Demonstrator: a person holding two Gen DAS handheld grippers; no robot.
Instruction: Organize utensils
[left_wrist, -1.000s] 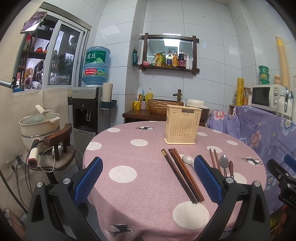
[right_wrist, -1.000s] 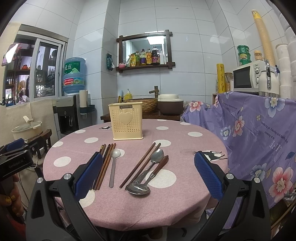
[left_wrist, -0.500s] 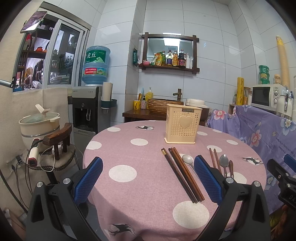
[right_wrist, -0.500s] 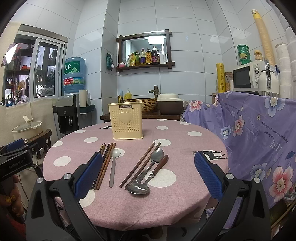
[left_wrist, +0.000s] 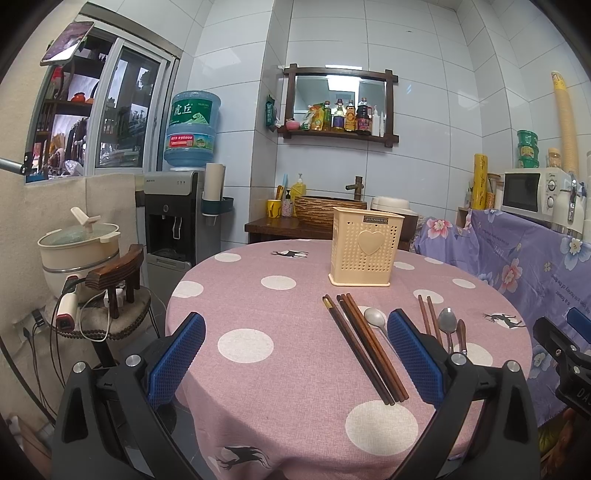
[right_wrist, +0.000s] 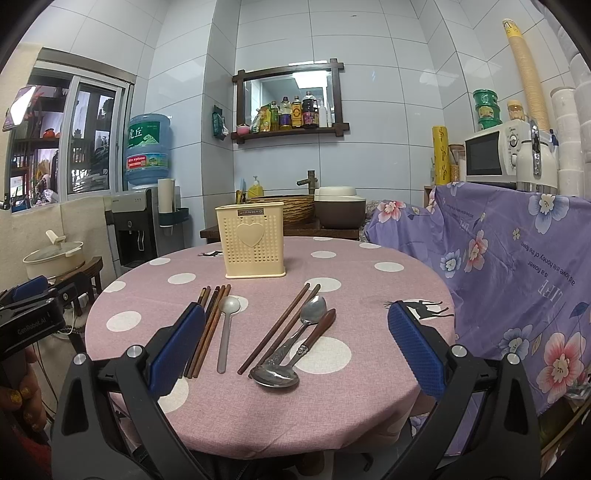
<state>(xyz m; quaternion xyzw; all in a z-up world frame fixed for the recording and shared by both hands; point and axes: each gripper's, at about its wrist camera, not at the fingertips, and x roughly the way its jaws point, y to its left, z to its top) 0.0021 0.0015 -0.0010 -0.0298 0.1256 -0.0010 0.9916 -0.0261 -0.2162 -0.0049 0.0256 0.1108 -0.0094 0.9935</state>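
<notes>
**user1:** So where's everything sitting at this point? Looks like nothing's been touched.

**user2:** Yeah, pretty much. Every utensil is flat on the pink dotted tablecloth (right_wrist: 369, 398). The cream holder (right_wrist: 255, 240) stands upright in the middle of the right wrist frame, and it looks empty from here. Below it, lower left of center, is a bundle of chopsticks (right_wrist: 208, 325) with a pale spoon (right_wrist: 227, 325) just beside them. Right of that are 2 more chopsticks (right_wrist: 280, 326), a metal spoon (right_wrist: 295, 338) and a wood-handled spoon (right_wrist: 295, 363) overlapping each other. Handles mostly point toward the camera, probably laid out that way so they're easy to grab from the near edge.

**user1:** And the grippers?

**user2:** Right gripper (right_wrist: 295, 347) is spread wide, holding nothing, hovering level in front of the table. Left gripper (left_wrist: 295, 354) is the same: fully apart, empty, aimed at the table from the left, with its right pad overlapping the pale spoon in frame. A hand (right_wrist: 22, 391) shows at the lower left edge.
</notes>
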